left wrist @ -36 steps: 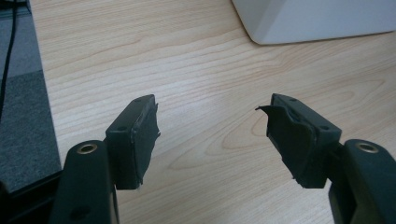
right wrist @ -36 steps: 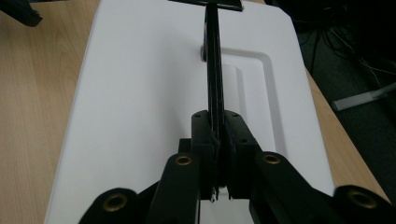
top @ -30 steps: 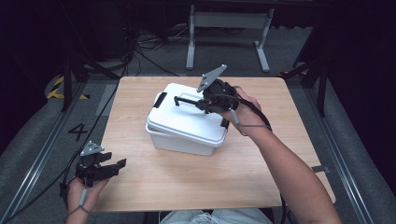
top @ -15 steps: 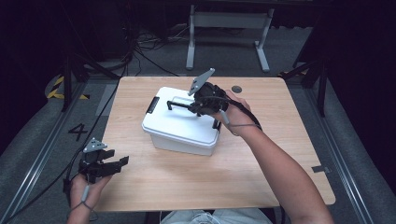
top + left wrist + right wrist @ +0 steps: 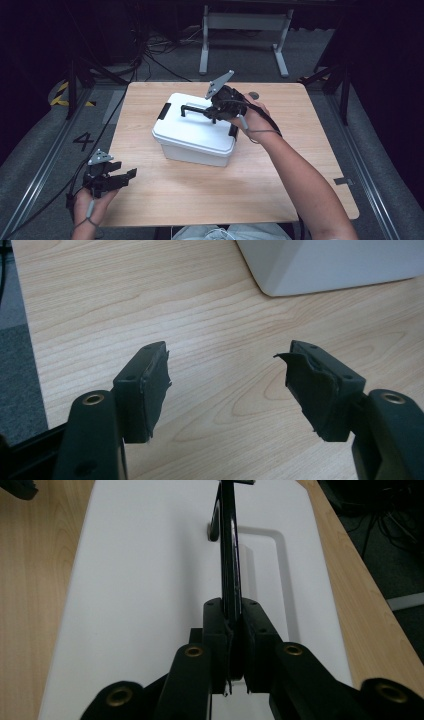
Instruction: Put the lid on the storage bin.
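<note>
- The left gripper (image 5: 111,178), a black two-jaw tool with a grey three-cornered plate on top, hovered over the near left corner of the pale wooden desk (image 5: 280,180), held in the person's left hand (image 5: 91,205).
- In the left gripper view its jaws stood released and wide apart, with bare wood grain between the torn black pads (image 5: 156,382) and nothing in their gap.
- The white rectangular plastic box with a lid (image 5: 196,131) sat at the middle of the desk, well apart from the left gripper; in the left gripper view one rounded lower corner of that box (image 5: 320,265) lay beyond the open jaws, up and to the right.
- The right gripper (image 5: 216,109), the same black tool, lay over the far right part of the lid, carried by the person's right hand (image 5: 254,114).
- Its jaws were clenched on the thin black carrying handle (image 5: 194,108), which stood upright above the lid.
- In the right gripper view the handle bar (image 5: 228,550) ran straight away from the pinched jaws along the white lid (image 5: 145,580), above the shallow recess moulded for it.
- A black latch clip (image 5: 165,111) sat on the box's left end.
</note>
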Demonstrator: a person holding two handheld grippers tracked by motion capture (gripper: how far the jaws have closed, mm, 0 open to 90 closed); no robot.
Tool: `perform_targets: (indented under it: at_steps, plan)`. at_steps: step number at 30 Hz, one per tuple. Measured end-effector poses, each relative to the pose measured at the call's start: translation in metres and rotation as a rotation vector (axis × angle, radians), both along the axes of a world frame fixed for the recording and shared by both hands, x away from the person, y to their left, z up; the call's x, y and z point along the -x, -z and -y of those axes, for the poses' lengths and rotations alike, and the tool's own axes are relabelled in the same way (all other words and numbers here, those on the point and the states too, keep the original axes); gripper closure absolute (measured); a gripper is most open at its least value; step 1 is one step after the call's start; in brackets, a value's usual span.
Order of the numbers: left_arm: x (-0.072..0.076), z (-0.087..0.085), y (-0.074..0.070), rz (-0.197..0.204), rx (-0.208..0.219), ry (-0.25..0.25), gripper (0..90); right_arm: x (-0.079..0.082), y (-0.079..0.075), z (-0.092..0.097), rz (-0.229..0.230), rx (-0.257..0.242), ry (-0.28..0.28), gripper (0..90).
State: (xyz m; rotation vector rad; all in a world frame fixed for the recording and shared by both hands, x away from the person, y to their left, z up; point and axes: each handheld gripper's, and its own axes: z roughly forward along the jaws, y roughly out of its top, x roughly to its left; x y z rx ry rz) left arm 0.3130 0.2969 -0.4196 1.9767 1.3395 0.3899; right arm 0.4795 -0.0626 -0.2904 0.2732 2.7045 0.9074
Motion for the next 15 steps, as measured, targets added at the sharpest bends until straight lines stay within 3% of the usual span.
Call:
perform_targets:
  at_steps: [9,15]
  plan:
    - [0.0000,-0.0005,0.0004,-0.004,0.005,-0.003,34.2,-0.0009,0.0008,0.0008,0.000,0.001,-0.010,84.2]
    - [-0.0010,-0.0005,0.0009,-0.005,0.000,-0.002,34.2,-0.0013,0.0001,0.0087,-0.044,-0.004,-0.056,84.3]
